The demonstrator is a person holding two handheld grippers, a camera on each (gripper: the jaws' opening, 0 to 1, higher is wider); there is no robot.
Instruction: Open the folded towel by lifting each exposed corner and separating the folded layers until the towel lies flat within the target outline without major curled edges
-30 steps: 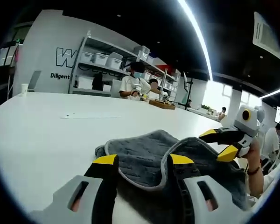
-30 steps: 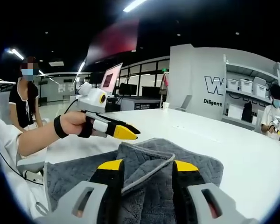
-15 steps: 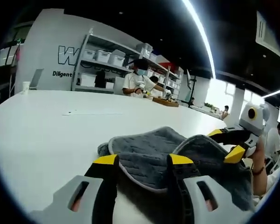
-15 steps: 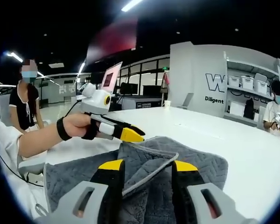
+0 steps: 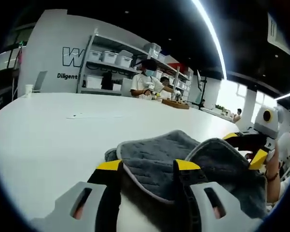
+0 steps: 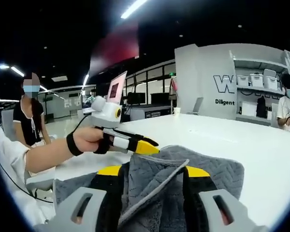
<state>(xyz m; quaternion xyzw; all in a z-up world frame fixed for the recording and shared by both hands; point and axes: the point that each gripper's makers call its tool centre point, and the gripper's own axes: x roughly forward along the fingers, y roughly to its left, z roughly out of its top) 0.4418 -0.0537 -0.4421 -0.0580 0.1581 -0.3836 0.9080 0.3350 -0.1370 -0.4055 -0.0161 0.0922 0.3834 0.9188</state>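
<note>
table (image 5: 48, 135): white, bears the towel | towel (image 5: 159, 159): grey, folded, on the table, layers raised between both tongs | left gripper (image 5: 149, 166): jaws pinch a towel fold | right gripper (image 6: 153, 170): jaws pinch a bunched towel edge

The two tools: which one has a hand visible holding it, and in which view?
The left tool, seen in the right gripper view: a hand wearing a dark wristband grips it, yellow tips above the grey towel.
</note>
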